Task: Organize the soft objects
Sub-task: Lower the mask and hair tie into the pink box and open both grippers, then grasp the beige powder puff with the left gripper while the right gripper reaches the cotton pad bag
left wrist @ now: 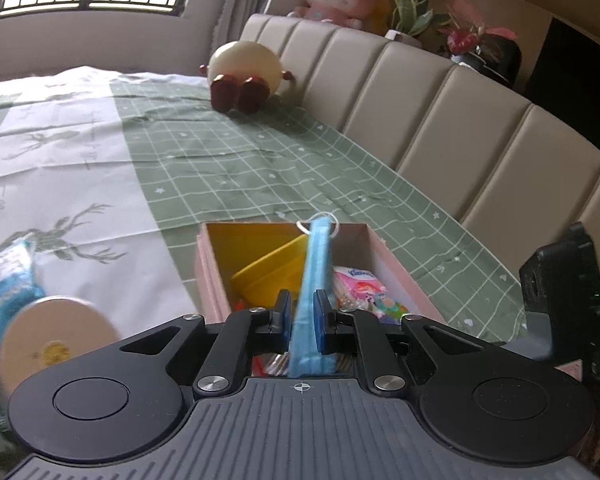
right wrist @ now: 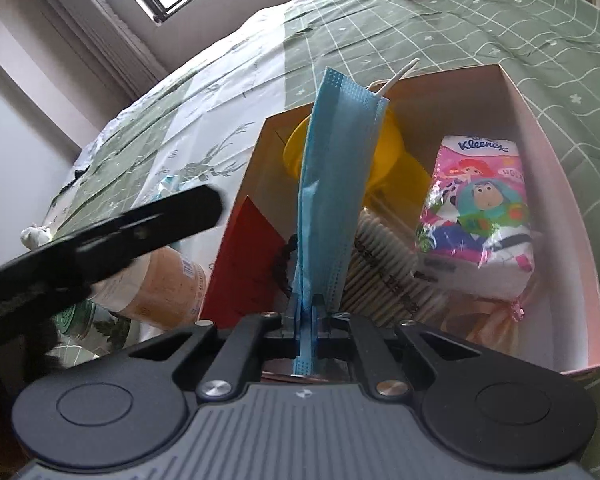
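On the green checked bed (left wrist: pixel 260 152), both your hand-held grippers, left (left wrist: pixel 302 316) and right (right wrist: pixel 306 312), each clamp a blue face mask (right wrist: pixel 332 184) over the pink box (right wrist: pixel 572 240).

Your left tongs (left wrist: pixel 302 314) end in two short black fingers (left wrist: pixel 283 312) faced with blue pads. Behind them, black linkage bars fan out to either side, pinned with round silver screws and cut through with triangular openings. Two broad black discs, each with a raised ring in its middle, sit at the near left and right. Between the discs lies a grey ribbed housing bearing a small white crosshair mark at its far edge. Your right tongs (right wrist: pixel 307 312) are built the same: black fingers (right wrist: pixel 290 314), silver screws, twin discs and the ribbed grey body with its white mark.
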A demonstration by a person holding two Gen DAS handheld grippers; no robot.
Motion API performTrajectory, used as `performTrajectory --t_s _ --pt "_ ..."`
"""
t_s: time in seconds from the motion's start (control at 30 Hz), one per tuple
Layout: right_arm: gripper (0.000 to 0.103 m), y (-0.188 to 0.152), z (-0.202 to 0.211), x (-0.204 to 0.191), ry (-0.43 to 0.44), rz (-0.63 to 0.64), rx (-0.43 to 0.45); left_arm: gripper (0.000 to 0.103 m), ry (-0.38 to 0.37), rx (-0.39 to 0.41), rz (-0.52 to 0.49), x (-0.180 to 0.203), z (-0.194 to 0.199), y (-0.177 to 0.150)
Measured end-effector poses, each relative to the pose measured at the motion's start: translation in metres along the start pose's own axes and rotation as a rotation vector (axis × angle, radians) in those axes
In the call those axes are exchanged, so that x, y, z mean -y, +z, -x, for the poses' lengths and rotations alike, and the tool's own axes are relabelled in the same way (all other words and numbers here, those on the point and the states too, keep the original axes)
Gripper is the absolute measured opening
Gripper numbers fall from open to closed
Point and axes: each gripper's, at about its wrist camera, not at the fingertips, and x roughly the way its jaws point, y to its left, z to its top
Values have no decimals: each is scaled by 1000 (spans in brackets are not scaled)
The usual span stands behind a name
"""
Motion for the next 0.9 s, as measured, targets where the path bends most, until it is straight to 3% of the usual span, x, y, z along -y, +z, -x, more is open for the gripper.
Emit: performTrajectory --t_s 0.03,0.07,0.1,0.17,0.43,0.63,0.77,0.9 --pt "18 0 3 -2 -10 5 5 13 3 2 6 -4 6 1" --pt "33 -1 7 -4 -26 15 11 13 13 7 7 -9 12 1" --pt "54 -1 10 -7 -49 28 21 13 29 14 5 -15 20 1" --pt "68 -2 20 -13 -93 59 56 13 65 32 11 -29 34 1" --pt "70 13 75 -42 -153 125 207 13 196 136 174 -111 103 -3" --pt "76 32 93 -68 -199 157 255 13 284 190 251 -161 143 -16" --pt "80 51 78 -96 -175 194 208 13 292 192 289 -195 155 -33" --pt "80 78 42 -134 -74 191 75 13 256 196 376 -234 158 -59"
